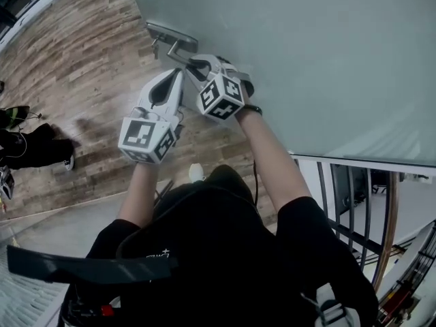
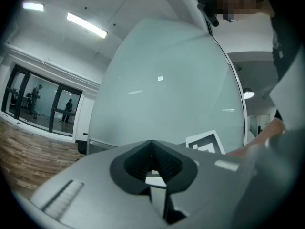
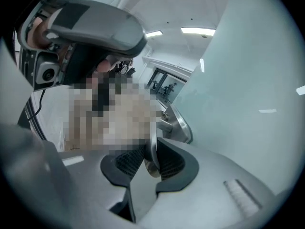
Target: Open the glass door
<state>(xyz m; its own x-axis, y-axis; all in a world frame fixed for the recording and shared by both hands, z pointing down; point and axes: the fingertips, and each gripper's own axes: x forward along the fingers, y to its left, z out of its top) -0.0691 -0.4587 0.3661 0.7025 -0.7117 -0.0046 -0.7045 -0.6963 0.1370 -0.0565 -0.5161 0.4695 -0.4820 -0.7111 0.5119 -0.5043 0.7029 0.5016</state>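
Glass door (image 1: 306, 60), frosted and pale grey-green, with no pattern on it. From above it fills the upper right, standing over a wood-plank floor (image 1: 82, 60), with a dark metal railing (image 1: 354, 196) beside its lower edge. Ceiling lights show as faint streaks on the pane in both gripper views. Near the door's edge a brushed-metal lever handle (image 1: 178, 46) projects from a metal mounting plate (image 1: 163, 31). The right hand-held gripper (image 1: 194, 61) reaches from the person's outstretched arm to this lever. In its own view the ribbed dark pads (image 3: 169, 162) of the gripper (image 3: 150, 159) pinch the end of the lever (image 3: 151, 149), and the plate (image 3: 183, 128) lies just behind on the glass (image 3: 248, 89). The left hand-held gripper (image 1: 178, 77) is held just beside the right one and clear of the lever. Its own view shows it (image 2: 152, 149) with the pads pressed together at the tips on nothing, facing the pane (image 2: 167, 94).
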